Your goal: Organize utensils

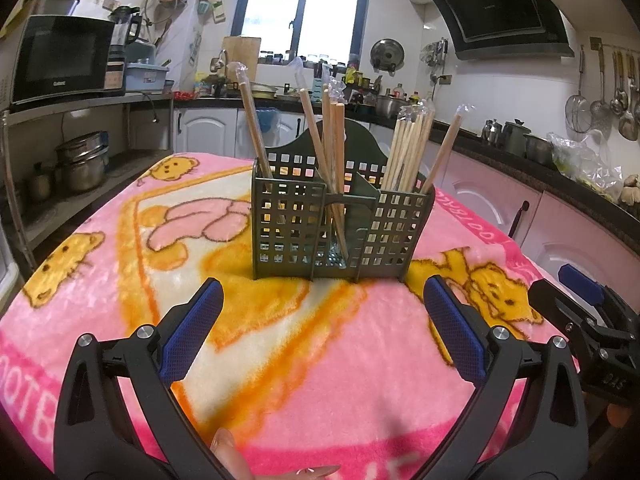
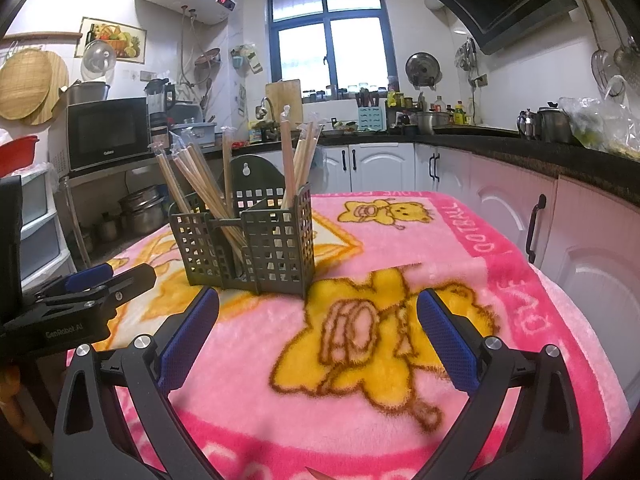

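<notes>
The desk (image 1: 100, 344) is draped all over in a fuzzy pink blanket (image 2: 460, 248) printed with yellow bears. A dark green slotted utensil holder (image 1: 340, 228) stands directly on the blanket, wooden chopsticks (image 1: 404, 152) sticking up from its compartments.

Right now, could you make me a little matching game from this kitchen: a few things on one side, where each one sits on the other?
Things:
1. chopstick holder
2. microwave
3. left claw
4. cutting board

Places:
A. leaning beside the window
B. on the pink blanket
C. on the shelf at the far left
D. open above the blanket, holding nothing

Pairs: 1-B, 2-C, 3-D, 4-A
</notes>
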Action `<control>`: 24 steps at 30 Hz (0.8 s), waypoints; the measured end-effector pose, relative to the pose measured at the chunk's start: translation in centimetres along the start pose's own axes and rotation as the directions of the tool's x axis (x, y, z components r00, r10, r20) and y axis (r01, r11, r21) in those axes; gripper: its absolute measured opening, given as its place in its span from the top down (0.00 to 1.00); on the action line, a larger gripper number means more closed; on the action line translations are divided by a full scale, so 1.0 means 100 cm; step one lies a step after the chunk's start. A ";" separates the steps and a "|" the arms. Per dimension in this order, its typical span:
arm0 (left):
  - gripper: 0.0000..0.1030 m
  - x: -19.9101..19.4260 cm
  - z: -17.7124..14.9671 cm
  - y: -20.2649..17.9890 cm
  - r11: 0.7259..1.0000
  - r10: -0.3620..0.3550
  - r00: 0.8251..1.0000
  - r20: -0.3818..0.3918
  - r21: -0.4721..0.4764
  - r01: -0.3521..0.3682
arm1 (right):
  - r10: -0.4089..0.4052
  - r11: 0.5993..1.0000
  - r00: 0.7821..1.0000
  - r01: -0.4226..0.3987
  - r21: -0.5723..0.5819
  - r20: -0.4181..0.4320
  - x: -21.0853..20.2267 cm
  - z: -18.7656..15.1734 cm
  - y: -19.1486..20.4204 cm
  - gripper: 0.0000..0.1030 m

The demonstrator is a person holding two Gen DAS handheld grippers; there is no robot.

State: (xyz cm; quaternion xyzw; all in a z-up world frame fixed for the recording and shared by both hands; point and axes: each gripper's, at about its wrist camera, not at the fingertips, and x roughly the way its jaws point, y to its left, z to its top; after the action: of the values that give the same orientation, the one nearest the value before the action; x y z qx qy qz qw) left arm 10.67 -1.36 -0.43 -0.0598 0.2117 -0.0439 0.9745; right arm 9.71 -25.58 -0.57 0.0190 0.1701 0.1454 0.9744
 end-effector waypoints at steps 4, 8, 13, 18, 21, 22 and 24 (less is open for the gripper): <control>0.10 -0.001 0.000 0.000 1.000 0.000 1.000 0.001 -0.001 0.000 | 0.000 1.000 1.000 0.000 0.000 0.001 0.000 -0.001 0.000 0.06; 0.10 0.000 0.000 0.000 1.000 -0.001 1.000 -0.005 0.000 0.001 | -0.002 1.000 1.000 0.002 0.004 -0.002 0.001 -0.001 -0.001 0.06; 0.10 0.000 0.000 0.002 1.000 -0.002 1.000 -0.011 -0.008 0.002 | -0.003 1.000 1.000 0.003 0.004 -0.004 0.002 -0.001 0.000 0.06; 0.10 0.002 -0.001 0.003 1.000 -0.001 1.000 -0.015 -0.008 0.001 | -0.004 1.000 1.000 0.004 0.002 -0.001 0.001 -0.001 -0.001 0.06; 0.10 0.003 -0.001 0.003 1.000 0.015 1.000 -0.017 -0.004 -0.015 | -0.005 1.000 1.000 0.005 0.006 -0.004 0.002 -0.002 -0.002 0.06; 0.10 0.002 -0.002 0.004 1.000 0.008 1.000 -0.014 -0.006 -0.009 | -0.007 1.000 1.000 0.007 0.006 -0.005 0.002 -0.002 -0.002 0.06; 0.10 0.001 -0.001 0.005 1.000 -0.001 1.000 -0.009 -0.013 0.001 | -0.012 1.000 1.000 0.012 0.007 -0.006 0.001 -0.003 -0.003 0.06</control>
State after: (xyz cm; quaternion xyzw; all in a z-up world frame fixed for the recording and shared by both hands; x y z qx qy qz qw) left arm 10.76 -0.90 -0.68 -0.0659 0.2161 -0.0432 0.9732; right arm 9.83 -25.81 -0.88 0.0213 0.1735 0.1389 0.9748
